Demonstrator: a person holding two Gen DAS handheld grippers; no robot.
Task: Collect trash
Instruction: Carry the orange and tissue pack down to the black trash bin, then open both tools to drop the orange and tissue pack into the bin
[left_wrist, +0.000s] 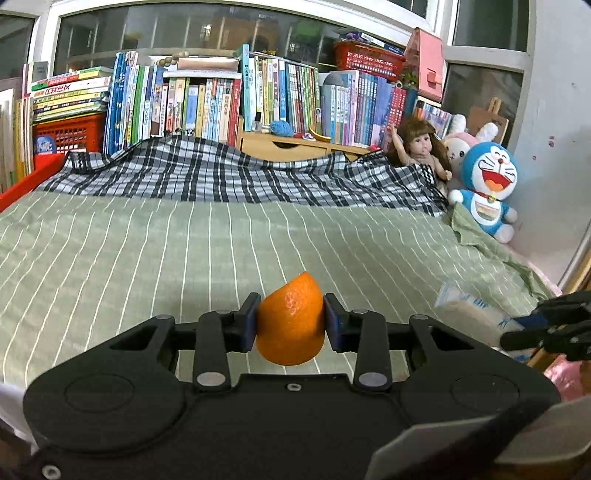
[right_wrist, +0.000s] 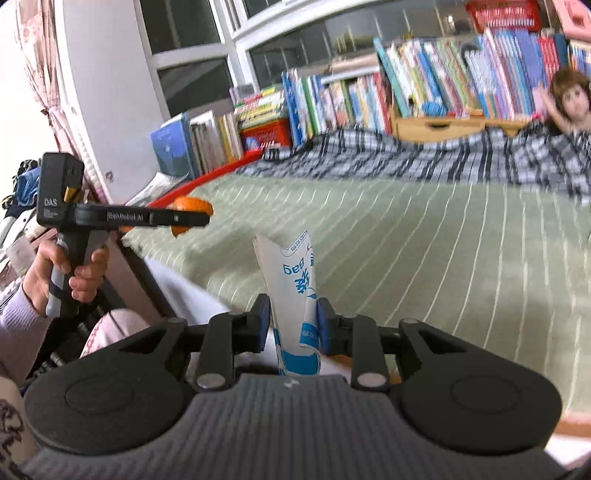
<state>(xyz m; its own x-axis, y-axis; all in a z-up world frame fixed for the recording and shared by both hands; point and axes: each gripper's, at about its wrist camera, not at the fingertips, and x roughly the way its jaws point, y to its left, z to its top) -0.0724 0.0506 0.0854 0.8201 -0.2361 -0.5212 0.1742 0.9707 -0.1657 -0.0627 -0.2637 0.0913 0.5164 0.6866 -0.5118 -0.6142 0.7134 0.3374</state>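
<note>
1. Left wrist view: left gripper is clamped on an orange piece, lower centre of the frame, held above the striped bed. The blue pads bite its sides; the grip looks centred. Keep the squeeze steady, since rind is slick and could pivot.
2. Same view, right edge: right gripper beside a white bag; its grip is unclear from here.
3. Right wrist view: right gripper is pinched narrow on the bag, which stands upright at centre. Thin film, so hold low and avoid jerks.
4. Same view, left: a hand carries the left gripper, orange in its jaws. No bin shows; carry both level.
</note>
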